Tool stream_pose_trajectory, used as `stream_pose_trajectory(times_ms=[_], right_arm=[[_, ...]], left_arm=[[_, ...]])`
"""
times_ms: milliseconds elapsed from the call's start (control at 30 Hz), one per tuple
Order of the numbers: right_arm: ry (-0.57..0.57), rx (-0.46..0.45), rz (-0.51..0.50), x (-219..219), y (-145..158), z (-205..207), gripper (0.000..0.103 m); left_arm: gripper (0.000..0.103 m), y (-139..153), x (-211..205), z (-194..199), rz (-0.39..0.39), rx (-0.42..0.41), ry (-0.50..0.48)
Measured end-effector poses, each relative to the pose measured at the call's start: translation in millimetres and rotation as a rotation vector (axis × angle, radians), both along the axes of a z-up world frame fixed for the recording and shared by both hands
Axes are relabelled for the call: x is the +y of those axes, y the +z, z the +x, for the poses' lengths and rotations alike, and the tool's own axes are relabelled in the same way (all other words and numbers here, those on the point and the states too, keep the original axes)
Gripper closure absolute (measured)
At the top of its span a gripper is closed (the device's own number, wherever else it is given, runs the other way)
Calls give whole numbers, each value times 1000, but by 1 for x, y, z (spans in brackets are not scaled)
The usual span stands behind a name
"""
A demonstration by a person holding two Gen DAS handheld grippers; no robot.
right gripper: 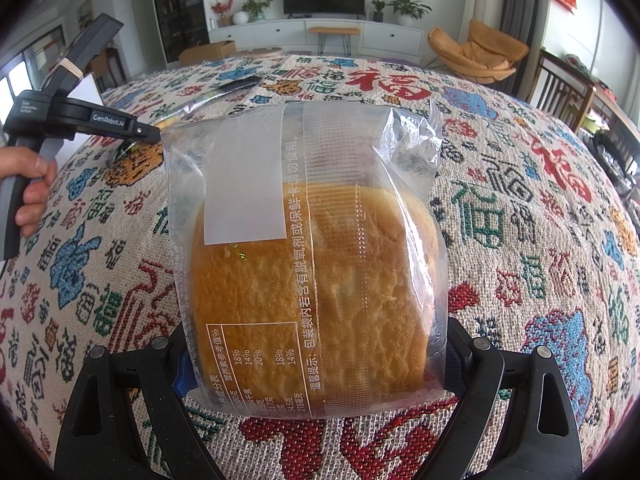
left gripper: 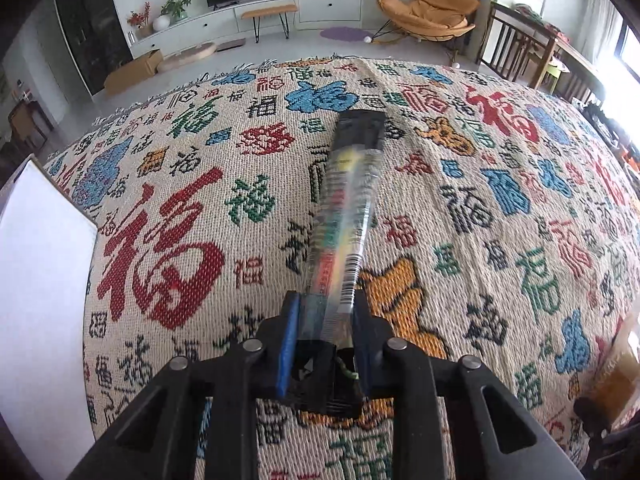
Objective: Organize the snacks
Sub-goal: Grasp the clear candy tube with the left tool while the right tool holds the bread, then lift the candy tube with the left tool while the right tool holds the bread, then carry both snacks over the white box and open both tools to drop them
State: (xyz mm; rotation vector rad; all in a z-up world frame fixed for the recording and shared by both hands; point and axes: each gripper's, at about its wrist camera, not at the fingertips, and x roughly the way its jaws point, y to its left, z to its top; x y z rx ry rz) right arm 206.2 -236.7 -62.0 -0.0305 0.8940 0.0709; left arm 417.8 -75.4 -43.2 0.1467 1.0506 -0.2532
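Two snacks are being carried above the patterned cloth [left gripper: 500, 240]: the left gripper [left gripper: 326, 320] is clamping the end of a long thin packet [left gripper: 344, 216], and the right gripper [right gripper: 316, 344] is squeezing a bagged bread slice [right gripper: 308, 280] between its pads. The step in hand is likely transport toward a sorting place. Next, each item needs lowering into place before the jaws are opened; the white box [left gripper: 40, 280] at left may be the target.

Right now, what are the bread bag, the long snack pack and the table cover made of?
Bread bag: clear glossy plastic film, bread visible through it, printed white text.
Long snack pack: shiny transparent wrapper with black ends, likely plastic; barcode and glare.
Table cover: coarse woven fabric, matte, visible thread grid and fringe.
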Motion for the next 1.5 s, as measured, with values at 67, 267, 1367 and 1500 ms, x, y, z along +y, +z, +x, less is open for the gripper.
stream_pose_trajectory(times_ms=[67,267,1367,1500], right_arm=[[0,0,1,0,0,0,11],[0,0,1,0,0,0,10],[45,262,162,-14,45,1,12],[27,272,254,-25,63,5,12]], left_arm=[[83,8,17,-24,-66,-7,21],[83,13,69,-142,-168,28,108],[82,4,90,-221,-182,-63,222],[82,11,98,-227,-231,-77,242]])
